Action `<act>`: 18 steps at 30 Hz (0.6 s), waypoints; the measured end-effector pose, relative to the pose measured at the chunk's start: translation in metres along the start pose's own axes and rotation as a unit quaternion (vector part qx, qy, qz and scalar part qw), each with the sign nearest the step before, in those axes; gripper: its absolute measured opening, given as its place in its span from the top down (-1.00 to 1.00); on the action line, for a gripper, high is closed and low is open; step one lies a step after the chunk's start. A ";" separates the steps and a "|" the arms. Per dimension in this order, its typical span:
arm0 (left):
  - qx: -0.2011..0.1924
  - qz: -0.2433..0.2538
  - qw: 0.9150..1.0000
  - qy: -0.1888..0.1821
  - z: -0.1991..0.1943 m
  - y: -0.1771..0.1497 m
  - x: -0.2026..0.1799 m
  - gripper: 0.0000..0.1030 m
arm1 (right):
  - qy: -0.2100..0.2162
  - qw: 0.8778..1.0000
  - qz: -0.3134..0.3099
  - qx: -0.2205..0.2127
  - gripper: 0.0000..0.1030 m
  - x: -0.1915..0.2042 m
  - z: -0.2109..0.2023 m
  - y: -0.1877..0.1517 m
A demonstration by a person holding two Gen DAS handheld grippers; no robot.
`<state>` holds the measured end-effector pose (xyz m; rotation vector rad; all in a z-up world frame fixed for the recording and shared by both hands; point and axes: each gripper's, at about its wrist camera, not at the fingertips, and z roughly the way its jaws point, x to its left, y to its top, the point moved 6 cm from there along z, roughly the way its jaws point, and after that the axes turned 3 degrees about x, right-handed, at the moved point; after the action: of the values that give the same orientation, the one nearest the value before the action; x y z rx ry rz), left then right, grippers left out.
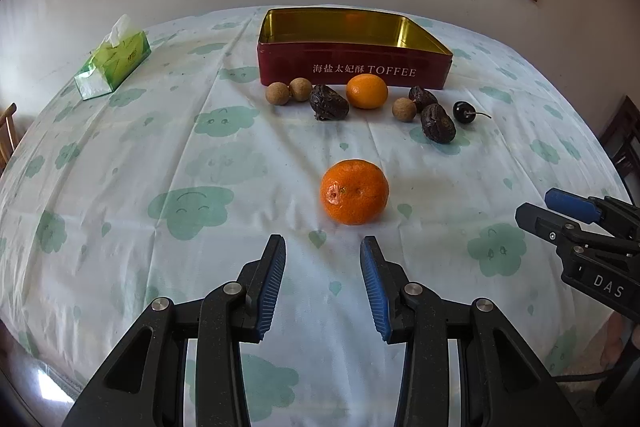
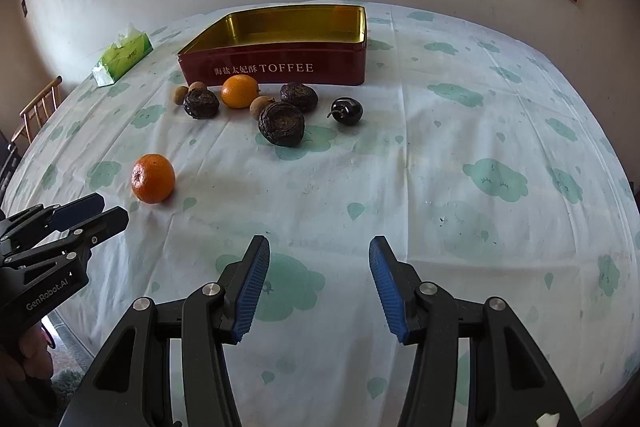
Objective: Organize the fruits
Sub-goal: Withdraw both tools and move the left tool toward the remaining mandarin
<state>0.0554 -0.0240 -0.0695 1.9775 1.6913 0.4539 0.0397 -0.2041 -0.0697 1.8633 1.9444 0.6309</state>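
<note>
Probably the mandarin (image 1: 354, 192) could be rolled away if nudged by the left gripper (image 1: 323, 247); both the left and the right gripper (image 2: 320, 247) are held apart, empty.

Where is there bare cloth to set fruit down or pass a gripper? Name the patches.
Bare cloth lies right of the cherry, between the near mandarin and the fruit row, and between the tissue box and the longans. The toffee tin looks empty. It is crowded along the tin's front wall, where fruits sit close together.
</note>
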 end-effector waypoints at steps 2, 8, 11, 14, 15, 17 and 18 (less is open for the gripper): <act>0.001 -0.001 1.000 0.001 0.002 0.000 0.000 0.21 | 0.000 1.000 0.000 0.001 0.04 0.000 0.001 0.000; 0.000 0.001 1.000 -0.002 0.004 0.000 -0.001 0.21 | 0.001 1.000 0.001 0.004 0.04 -0.001 0.004 -0.001; -0.002 0.003 1.000 -0.002 0.005 0.001 -0.003 0.21 | 0.001 1.000 0.000 0.003 0.04 -0.001 0.004 -0.001; -0.003 0.003 1.000 -0.006 0.007 0.003 -0.005 0.21 | 0.002 1.000 -0.001 0.005 0.04 0.000 0.006 -0.002; -0.004 0.004 1.000 -0.007 0.007 0.004 -0.006 0.21 | 0.003 1.000 -0.002 0.007 0.04 0.001 0.007 -0.002; -0.004 0.006 1.000 -0.008 0.008 0.004 -0.008 0.21 | 0.004 1.000 0.000 0.008 0.04 0.001 0.009 -0.003; -0.005 0.007 1.000 -0.009 0.008 0.004 -0.010 0.21 | 0.005 1.000 0.000 0.009 0.04 0.002 0.010 -0.003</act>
<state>0.0615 -0.0351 -0.0736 1.9818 1.6620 0.4479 0.0425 -0.2018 -0.0792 1.8741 1.9614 0.6261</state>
